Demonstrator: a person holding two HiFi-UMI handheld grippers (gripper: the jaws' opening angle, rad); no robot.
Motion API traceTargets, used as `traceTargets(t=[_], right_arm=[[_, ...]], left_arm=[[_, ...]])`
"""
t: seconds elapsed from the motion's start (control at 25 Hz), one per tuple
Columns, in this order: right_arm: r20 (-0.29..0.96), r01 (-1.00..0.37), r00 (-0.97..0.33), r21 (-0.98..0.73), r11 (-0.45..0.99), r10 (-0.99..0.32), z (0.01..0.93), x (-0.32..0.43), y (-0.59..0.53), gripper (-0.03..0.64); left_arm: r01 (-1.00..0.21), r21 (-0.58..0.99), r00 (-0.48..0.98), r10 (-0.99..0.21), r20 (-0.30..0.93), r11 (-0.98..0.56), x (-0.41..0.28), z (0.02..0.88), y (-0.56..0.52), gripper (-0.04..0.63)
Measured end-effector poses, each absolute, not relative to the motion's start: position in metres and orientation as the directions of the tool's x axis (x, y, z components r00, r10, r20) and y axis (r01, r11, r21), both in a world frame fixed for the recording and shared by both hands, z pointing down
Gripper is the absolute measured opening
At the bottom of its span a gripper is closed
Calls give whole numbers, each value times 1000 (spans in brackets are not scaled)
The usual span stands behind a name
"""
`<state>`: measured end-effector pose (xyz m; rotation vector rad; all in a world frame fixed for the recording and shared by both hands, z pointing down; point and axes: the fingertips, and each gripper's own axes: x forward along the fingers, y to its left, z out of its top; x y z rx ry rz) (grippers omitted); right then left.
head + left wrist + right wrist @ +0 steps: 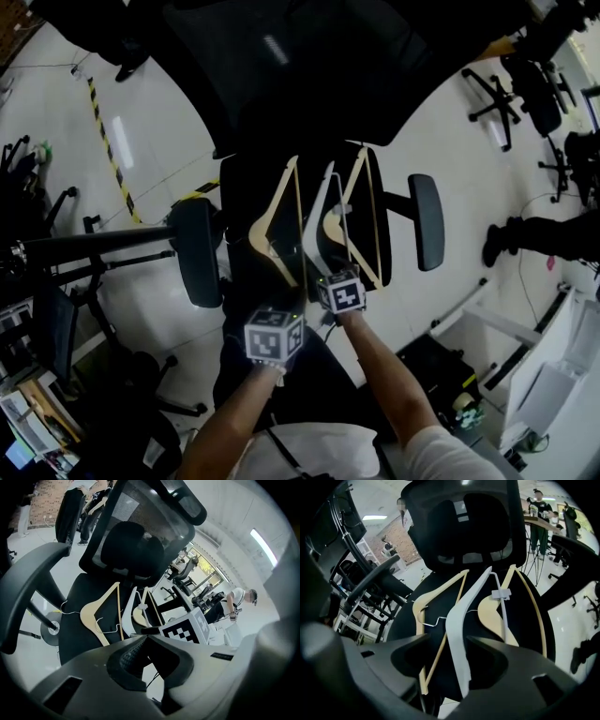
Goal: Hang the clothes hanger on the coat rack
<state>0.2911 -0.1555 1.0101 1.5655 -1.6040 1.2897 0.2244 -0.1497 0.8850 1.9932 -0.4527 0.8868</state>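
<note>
You're picking up: right gripper (pixel 447 637), jaws apart, is straddling the white hanger (pixel 459 616); left gripper (pixel 146 637) is pinched together, empty. Squeeze next.

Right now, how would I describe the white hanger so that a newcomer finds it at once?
Find the black office chair with the mesh back. Three hangers lie side by side on its seat. The white hanger is the middle one; its neighbours, the left wooden hanger and the right wooden hanger, are pale wood.

The white hanger's (pixel 317 220) lower end disappears beneath the right tongs (pixel 450 641)
</note>
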Motion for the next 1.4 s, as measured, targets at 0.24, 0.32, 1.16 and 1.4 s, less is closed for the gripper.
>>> traceTargets(t=[0.24, 0.32, 1.16, 1.4], right_arm=[[915, -988, -122, -151, -45, -384, 1032, 292, -162, 258], [920, -988, -127, -152, -40, -370, 1039, 295, -163, 258], [947, -994, -110, -101, 48, -303, 1059, 291, -160, 184], [948, -994, -107, -94, 57, -298, 1062, 290, -161, 160]], left_arm=[[-629, 582, 669, 22, 743, -516, 211, 896, -151, -9], [-639, 577, 662, 19, 750, -508, 208, 903, -151, -9], [-653, 585, 657, 23, 753, -481, 199, 908, -149, -9], [-658, 586, 652, 31, 757, -473, 195, 913, -145, -9]])
